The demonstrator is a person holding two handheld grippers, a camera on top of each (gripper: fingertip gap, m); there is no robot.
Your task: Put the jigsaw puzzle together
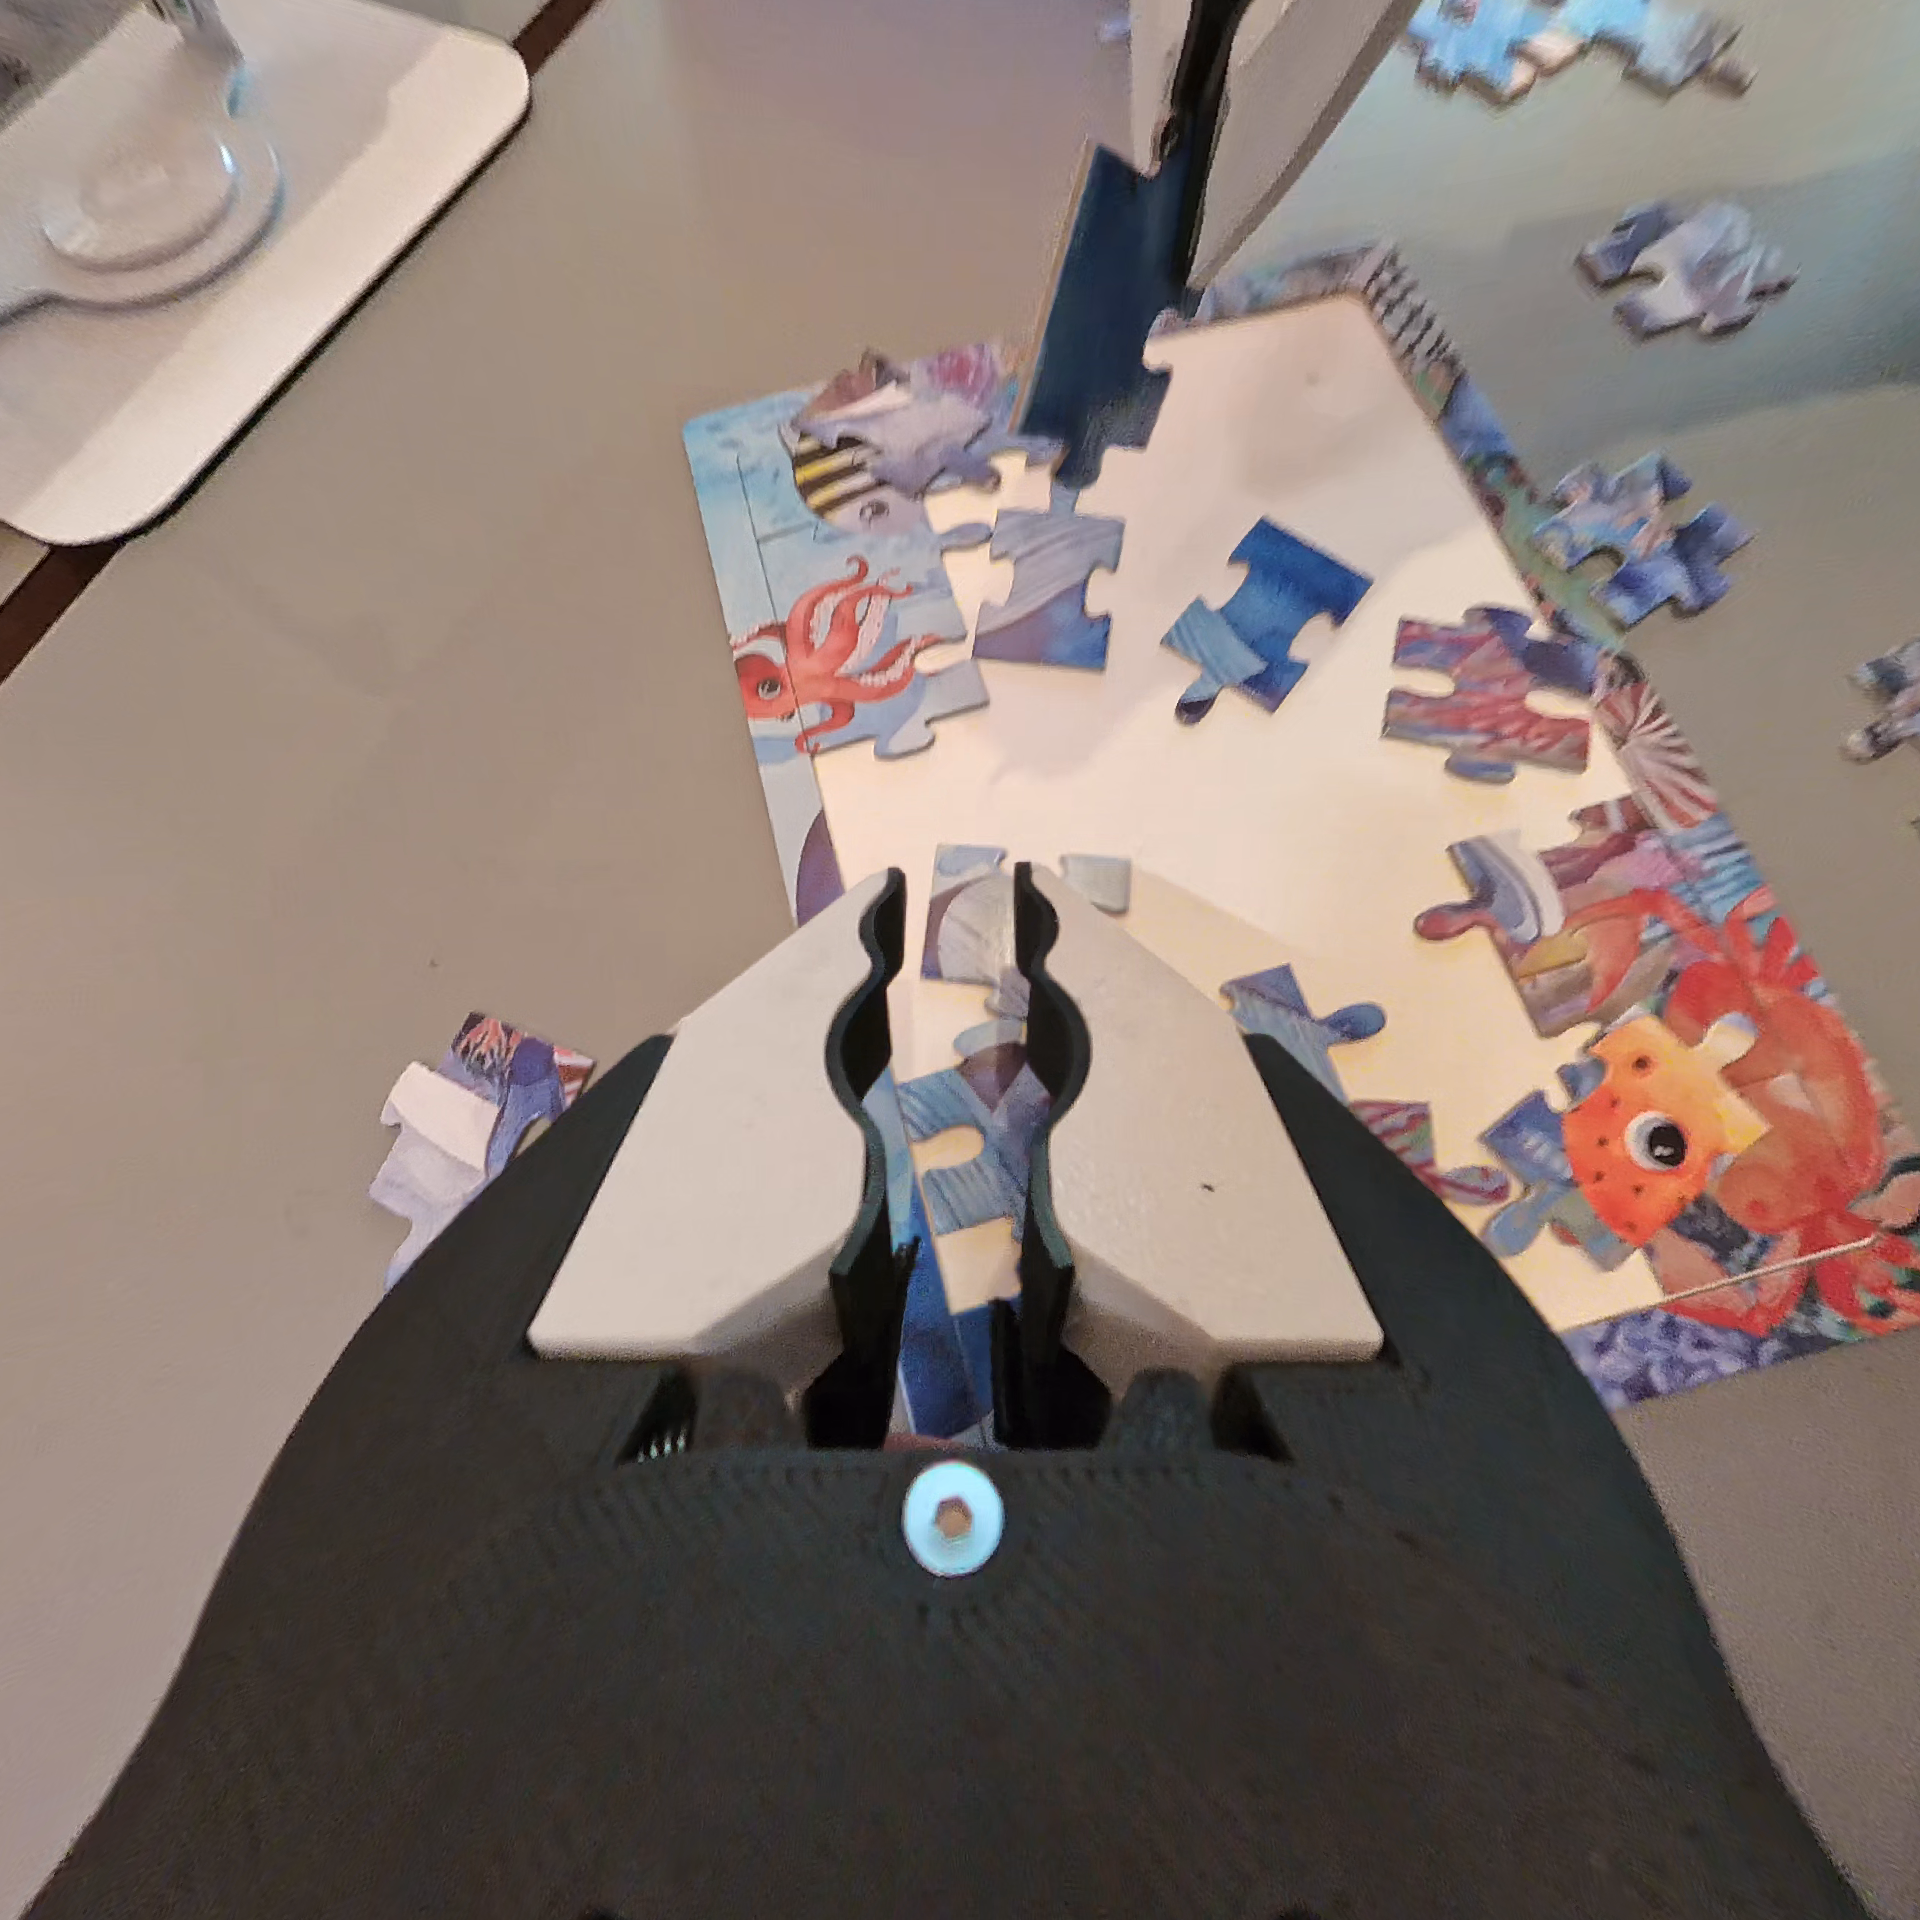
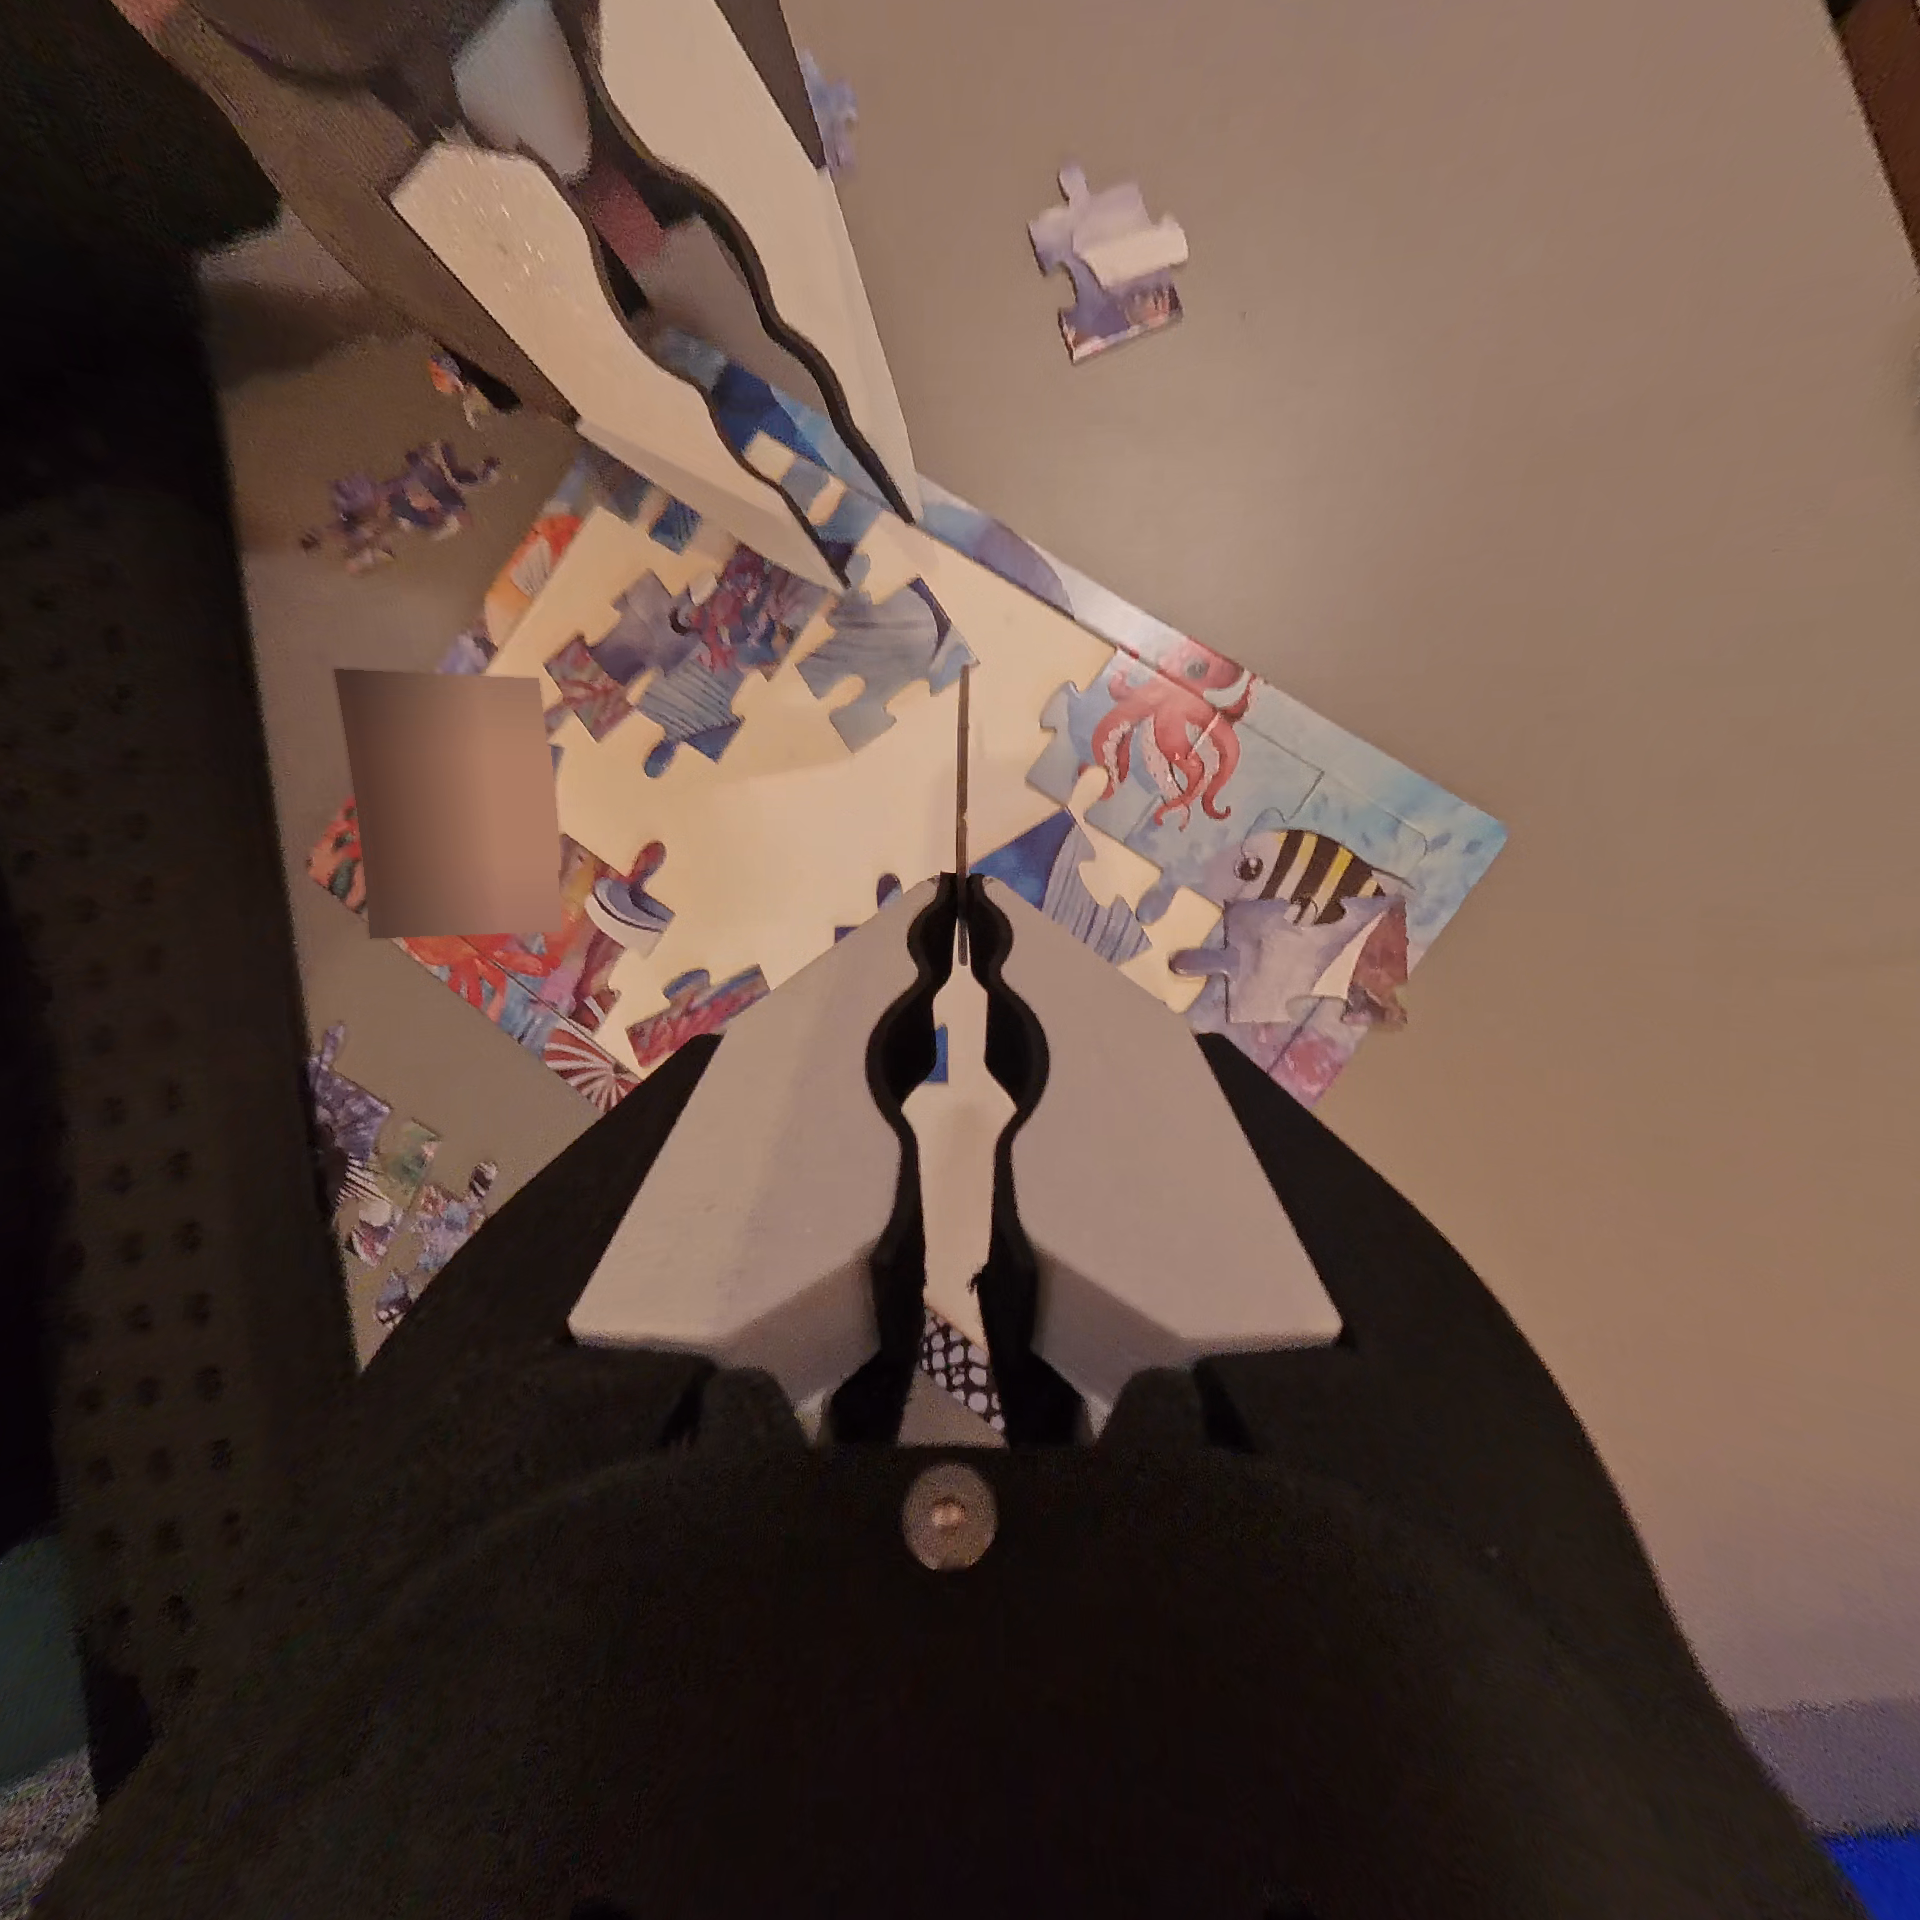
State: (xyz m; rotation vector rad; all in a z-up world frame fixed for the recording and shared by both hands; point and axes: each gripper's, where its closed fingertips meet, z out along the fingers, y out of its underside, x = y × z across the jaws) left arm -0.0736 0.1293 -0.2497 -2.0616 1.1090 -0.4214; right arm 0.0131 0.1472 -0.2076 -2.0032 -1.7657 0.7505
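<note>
The puzzle tray (image 1: 1247,790) lies on the grey table, with a white bare middle and an ocean picture border. An octopus section (image 1: 831,655) and a striped fish (image 1: 842,473) are fitted at its left edge. Loose pieces lie inside it: a blue one (image 1: 1262,613) and an orange fish piece (image 1: 1652,1132). My left gripper (image 1: 961,883) hovers over the tray's near corner, slightly open and empty. My right gripper (image 2: 961,883) is shut on a dark blue piece (image 2: 963,790), seen edge-on. In the left wrist view that piece (image 1: 1101,332) hangs upright over the tray's far end.
Loose pieces lie on the table around the tray: one near left (image 1: 468,1122), several to the right (image 1: 1683,265) and at the far end (image 1: 1558,52). A white mat (image 1: 312,260) with a clear glass (image 1: 156,156) sits far left, near the table's edge. My right gripper's tips are some 11 cm from the striped fish (image 1: 842,473).
</note>
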